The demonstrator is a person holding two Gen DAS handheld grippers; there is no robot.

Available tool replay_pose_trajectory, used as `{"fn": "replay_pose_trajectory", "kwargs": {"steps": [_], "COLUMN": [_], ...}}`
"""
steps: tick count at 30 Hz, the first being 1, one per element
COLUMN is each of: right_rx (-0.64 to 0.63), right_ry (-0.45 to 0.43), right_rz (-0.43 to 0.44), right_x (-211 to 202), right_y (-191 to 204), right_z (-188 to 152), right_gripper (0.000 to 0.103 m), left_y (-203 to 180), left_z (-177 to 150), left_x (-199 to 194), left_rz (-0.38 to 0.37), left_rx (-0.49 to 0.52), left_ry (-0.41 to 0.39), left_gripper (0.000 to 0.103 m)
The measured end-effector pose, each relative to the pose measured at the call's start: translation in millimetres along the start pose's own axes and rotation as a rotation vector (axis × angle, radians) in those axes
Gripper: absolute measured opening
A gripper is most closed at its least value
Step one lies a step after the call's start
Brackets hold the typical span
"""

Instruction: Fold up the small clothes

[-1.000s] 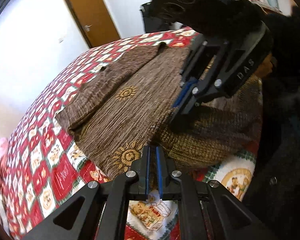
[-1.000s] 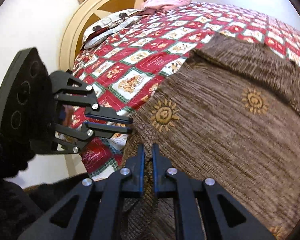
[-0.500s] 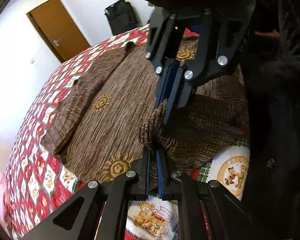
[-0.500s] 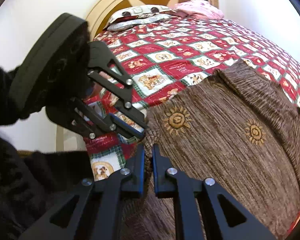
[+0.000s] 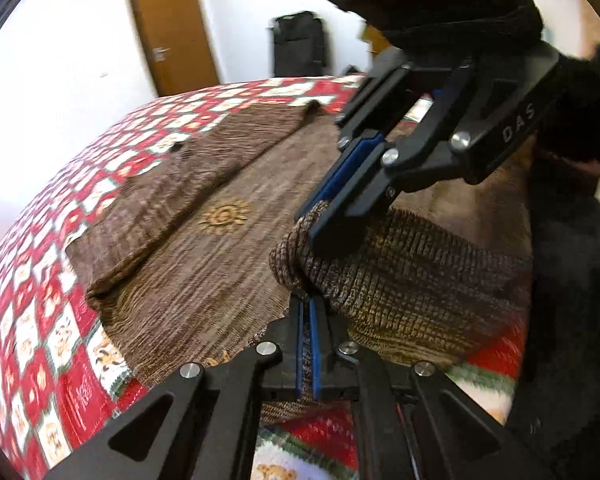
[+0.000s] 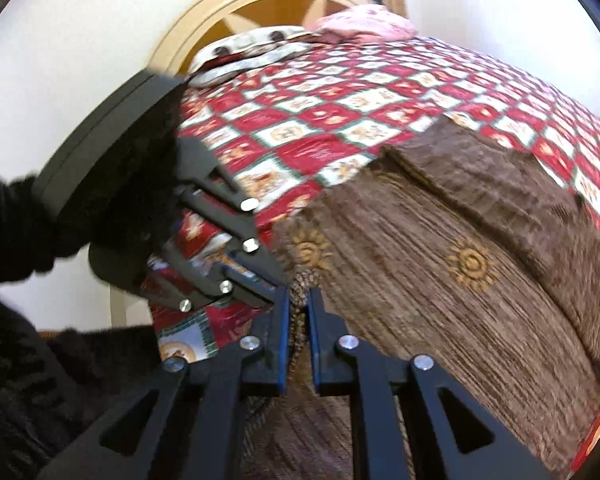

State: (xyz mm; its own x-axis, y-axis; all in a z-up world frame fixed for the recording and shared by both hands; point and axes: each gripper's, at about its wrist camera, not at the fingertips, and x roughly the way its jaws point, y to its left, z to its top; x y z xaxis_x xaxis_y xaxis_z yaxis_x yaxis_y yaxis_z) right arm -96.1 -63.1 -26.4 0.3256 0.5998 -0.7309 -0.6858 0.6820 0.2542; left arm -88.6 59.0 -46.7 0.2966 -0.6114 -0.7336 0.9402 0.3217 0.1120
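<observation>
A brown knitted sweater (image 5: 204,264) with gold sun motifs lies flat on the bed, one sleeve folded along its far side. Its ribbed hem (image 5: 400,280) is lifted and bunched between the two grippers. My left gripper (image 5: 306,344) is shut on the hem's edge, with cloth showing between its blue pads. Just above it, my right gripper (image 5: 324,228) pinches the rolled hem corner. In the right wrist view the right gripper (image 6: 298,312) has knit between its jaws, which are opening slightly, and the left gripper (image 6: 276,294) sits right beside it.
The bed wears a red, white and green patchwork quilt (image 5: 40,340). Pillows (image 6: 260,52) and a curved wooden headboard (image 6: 228,4) stand at the far end. A brown door (image 5: 172,28) and a dark suitcase (image 5: 298,44) are by the wall. A person's dark sleeves (image 6: 16,232) hold both grippers.
Both grippers have drawn close together and lifted the ribbed hem off the quilt, bunching it over the sweater's body. The right jaws stand a little wider than before.
</observation>
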Motion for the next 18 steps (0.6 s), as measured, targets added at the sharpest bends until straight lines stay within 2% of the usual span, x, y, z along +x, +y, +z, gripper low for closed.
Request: {"fn": "replay_pose_trajectory", "kwargs": {"steps": [3, 5, 7, 10, 13, 14, 15, 16, 17, 18], "right_rx": [0.125, 0.189, 0.238, 0.289, 0.318, 0.329, 0.339, 0.344, 0.347, 0.346], "right_ry": [-0.06, -0.102, -0.129, -0.147, -0.159, -0.164, -0.169, -0.172, -0.177, -0.18], "right_rz": [0.016, -0.005, -0.036, -0.045, -0.046, -0.044, -0.041, -0.037, -0.033, -0.029], "right_x": [-7, -14, -20, -26, -26, -26, -26, -26, -26, -27], "right_y": [-19, -29, -38, -44, -48, -49, -50, -51, -51, -51], "right_z": [1, 0, -3, -9, -13, -14, -14, -16, -16, -16], "right_gripper": [0.026, 0.045, 0.049, 0.05, 0.05, 0.05, 0.05, 0.05, 0.05, 0.05], "left_y": [-1, 0, 8, 21, 30, 34, 33, 33, 30, 29], "left_z": [0, -2, -5, -11, -20, -23, -23, -24, -26, -26], "left_x": [12, 18, 18, 15, 10, 8, 3, -4, -12, -19], "left_rz": [0.036, 0.063, 0.063, -0.052, -0.247, -0.274, -0.267, -0.236, -0.204, -0.178], "left_rx": [-0.058, -0.075, -0.147, -0.277, -0.436, -0.494, -0.527, -0.546, -0.551, -0.554], "left_ry": [0.032, 0.05, 0.035, 0.02, -0.004, -0.025, -0.06, -0.113, -0.157, -0.19], "left_gripper": [0.002, 0.002, 0.003, 0.003, 0.004, 0.005, 0.013, 0.045, 0.068, 0.102]}}
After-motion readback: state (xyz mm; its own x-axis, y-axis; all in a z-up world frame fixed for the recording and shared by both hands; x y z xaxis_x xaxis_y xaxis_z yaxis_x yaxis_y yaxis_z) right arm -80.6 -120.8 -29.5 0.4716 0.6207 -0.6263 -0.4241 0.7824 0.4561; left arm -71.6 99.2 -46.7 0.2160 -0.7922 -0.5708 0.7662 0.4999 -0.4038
